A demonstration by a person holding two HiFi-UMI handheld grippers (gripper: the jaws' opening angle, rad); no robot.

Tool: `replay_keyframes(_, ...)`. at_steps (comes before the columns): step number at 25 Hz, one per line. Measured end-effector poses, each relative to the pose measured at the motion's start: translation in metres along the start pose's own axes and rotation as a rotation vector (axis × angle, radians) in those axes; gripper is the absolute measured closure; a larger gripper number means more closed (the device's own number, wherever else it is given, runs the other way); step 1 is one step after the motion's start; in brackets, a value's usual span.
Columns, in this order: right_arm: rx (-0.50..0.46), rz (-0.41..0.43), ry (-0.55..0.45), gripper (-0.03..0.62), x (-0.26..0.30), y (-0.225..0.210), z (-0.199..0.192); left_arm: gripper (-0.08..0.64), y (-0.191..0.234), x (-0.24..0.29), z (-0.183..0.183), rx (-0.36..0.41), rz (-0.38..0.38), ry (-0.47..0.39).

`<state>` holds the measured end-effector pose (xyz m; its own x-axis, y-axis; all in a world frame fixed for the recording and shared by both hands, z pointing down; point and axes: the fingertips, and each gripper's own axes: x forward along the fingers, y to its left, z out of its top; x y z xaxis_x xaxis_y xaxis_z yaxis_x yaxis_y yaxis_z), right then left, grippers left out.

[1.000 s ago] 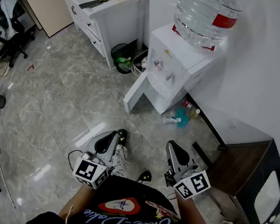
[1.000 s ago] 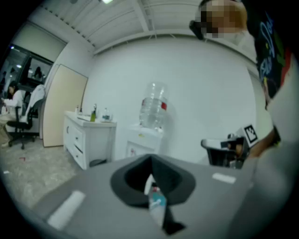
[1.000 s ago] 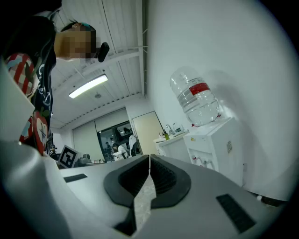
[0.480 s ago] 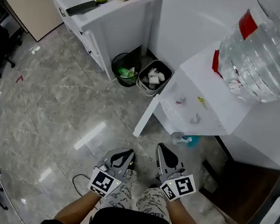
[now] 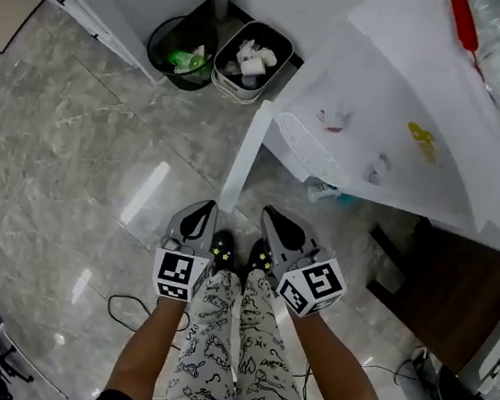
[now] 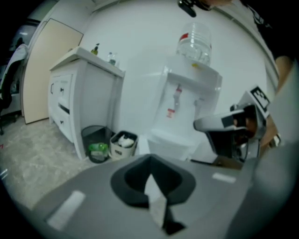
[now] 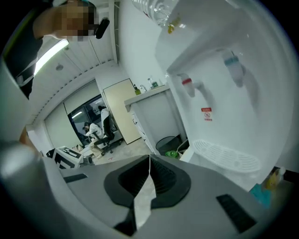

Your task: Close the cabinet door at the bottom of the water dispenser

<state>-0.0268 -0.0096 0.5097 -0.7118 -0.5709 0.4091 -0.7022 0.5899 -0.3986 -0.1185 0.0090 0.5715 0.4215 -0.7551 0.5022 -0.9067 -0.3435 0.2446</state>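
Open cabinet door [image 5: 242, 158] jutted from foot of water dispenser [image 5: 392, 122]. Both clenched empty, left gripper [image 5: 199, 215] and right gripper [image 5: 273, 217] hovered before the dispenser, near door's free edge.

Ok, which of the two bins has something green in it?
The round black bin, the one farther from the dispenser; the pale square bin beside it holds only white litter.

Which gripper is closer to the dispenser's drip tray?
Right. The right gripper is in front of the drip tray; the left gripper is farther left, past the open cabinet door.
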Motion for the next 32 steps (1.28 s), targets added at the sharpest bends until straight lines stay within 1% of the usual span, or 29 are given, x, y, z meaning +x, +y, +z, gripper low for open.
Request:
replay_keyframes(3, 0.012, -0.030, 0.047, 0.575, 0.012, -0.025, -0.040, 0.561, 0.008, 0.019, -0.038, 0.027, -0.002, 0.070)
replay_keyframes(6, 0.036, -0.052, 0.069, 0.575, 0.020, -0.046, -0.062, 0.561, 0.018, 0.038, -0.066, 0.057, -0.003, 0.125)
replay_keyframes(10, 0.109, -0.089, 0.038, 0.575, 0.021, -0.056, -0.070, 0.561, 0.033, 0.059, -0.097, 0.057, 0.016, 0.191)
replay_keyframes(12, 0.107, -0.101, 0.030, 0.575, 0.017, -0.057, -0.068, 0.561, 0.036, 0.070, -0.106, 0.061, 0.029, 0.214)
replay_keyframes(15, 0.103, -0.098, 0.010, 0.575, 0.007, -0.060, -0.062, 0.563, 0.035, 0.083, -0.111, 0.099, 0.031, 0.239)
replay_keyframes(18, 0.114, -0.108, -0.010, 0.575, -0.003, -0.073, -0.059, 0.563, 0.025, 0.091, -0.108, 0.121, 0.010, 0.229)
replay_keyframes(21, 0.124, -0.157, 0.013, 0.575, -0.011, -0.092, -0.066, 0.563, 0.009, 0.098, -0.105, 0.130, -0.005, 0.215)
replay_keyframes(24, 0.156, -0.209, 0.015, 0.575, -0.016, -0.106, -0.072, 0.563, -0.012, 0.107, -0.108, 0.112, -0.028, 0.209)
replay_keyframes(26, 0.184, -0.220, 0.002, 0.575, -0.016, -0.112, -0.073, 0.563, -0.030, 0.117, -0.111, 0.118, -0.061, 0.210)
replay_keyframes(32, 0.254, -0.248, -0.014, 0.575, -0.023, -0.125, -0.075, 0.563, -0.086, 0.157, -0.106, 0.169, -0.188, 0.209)
